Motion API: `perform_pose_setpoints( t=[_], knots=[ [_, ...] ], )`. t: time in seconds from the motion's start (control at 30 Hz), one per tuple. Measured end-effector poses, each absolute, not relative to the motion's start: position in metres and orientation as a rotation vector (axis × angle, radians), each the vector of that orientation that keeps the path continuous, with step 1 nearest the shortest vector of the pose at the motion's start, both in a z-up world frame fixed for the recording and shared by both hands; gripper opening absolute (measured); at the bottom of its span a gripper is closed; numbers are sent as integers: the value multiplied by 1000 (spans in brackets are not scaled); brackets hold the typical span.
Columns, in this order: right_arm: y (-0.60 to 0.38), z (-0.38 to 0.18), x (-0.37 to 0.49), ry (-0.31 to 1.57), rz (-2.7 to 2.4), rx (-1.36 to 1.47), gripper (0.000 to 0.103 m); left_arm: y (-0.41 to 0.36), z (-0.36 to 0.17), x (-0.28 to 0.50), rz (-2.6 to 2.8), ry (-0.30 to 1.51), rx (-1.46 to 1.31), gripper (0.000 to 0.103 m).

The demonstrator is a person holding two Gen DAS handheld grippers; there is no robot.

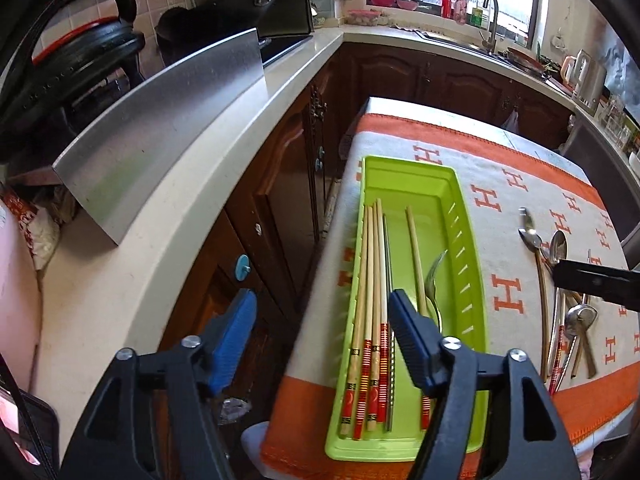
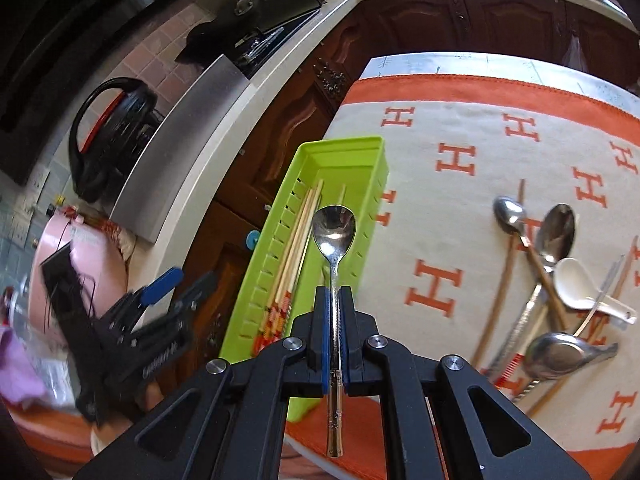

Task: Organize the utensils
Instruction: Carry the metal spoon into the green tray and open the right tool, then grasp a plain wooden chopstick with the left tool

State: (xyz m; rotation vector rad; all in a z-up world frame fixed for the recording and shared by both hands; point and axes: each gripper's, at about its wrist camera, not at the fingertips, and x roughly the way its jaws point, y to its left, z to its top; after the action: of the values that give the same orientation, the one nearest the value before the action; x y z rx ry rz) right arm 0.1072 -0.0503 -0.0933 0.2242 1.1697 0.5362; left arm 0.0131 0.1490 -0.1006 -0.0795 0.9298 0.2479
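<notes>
Right tool (image 2: 335, 294) pinches a steel spoon (image 2: 334, 236) over the green tray (image 2: 362, 152).

The spoon's bowl points away from the tool, above the tray's near half; its embossed handle runs back between the blue pads. Left tool (image 1: 322, 312) is spread wide, holding nothing, at the tray's near left corner. Inside the tray lie wooden chopsticks (image 1: 370, 300) with red-banded ends. Right of the tray, loose spoons (image 2: 548, 280) lie on a white cloth (image 2: 440, 208) printed with orange "H" letters covering the desk.
</notes>
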Motion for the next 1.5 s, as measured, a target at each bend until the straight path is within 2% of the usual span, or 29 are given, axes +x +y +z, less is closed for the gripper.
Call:
perform_pose_setpoints(
  t=[0.43,0.53,0.6,0.7,1.23,1.3,1.4,1.5],
  knots=[
    [52,-159,128,1295,494,175,5,180,-104,6,288,934,-146,72],
    [60,-162,128,1289,509,148,9,185,-106,5,289,933,-186,77],
    [61,-159,125,1268,516,127,14,185,-107,6,275,939,-199,77],
    [57,-151,118,1231,523,103,16,179,-111,9,276,956,-178,77],
    [-40,-110,82,1091,427,93,19,136,-109,10,237,989,-79,79],
    [-61,-105,79,1068,401,109,22,128,-107,11,224,989,-70,84],
    [-91,-103,76,1050,358,136,33,114,-103,13,190,987,-70,88],
    [-121,-102,70,1041,323,167,33,97,-99,17,155,990,-66,89]
  ],
)
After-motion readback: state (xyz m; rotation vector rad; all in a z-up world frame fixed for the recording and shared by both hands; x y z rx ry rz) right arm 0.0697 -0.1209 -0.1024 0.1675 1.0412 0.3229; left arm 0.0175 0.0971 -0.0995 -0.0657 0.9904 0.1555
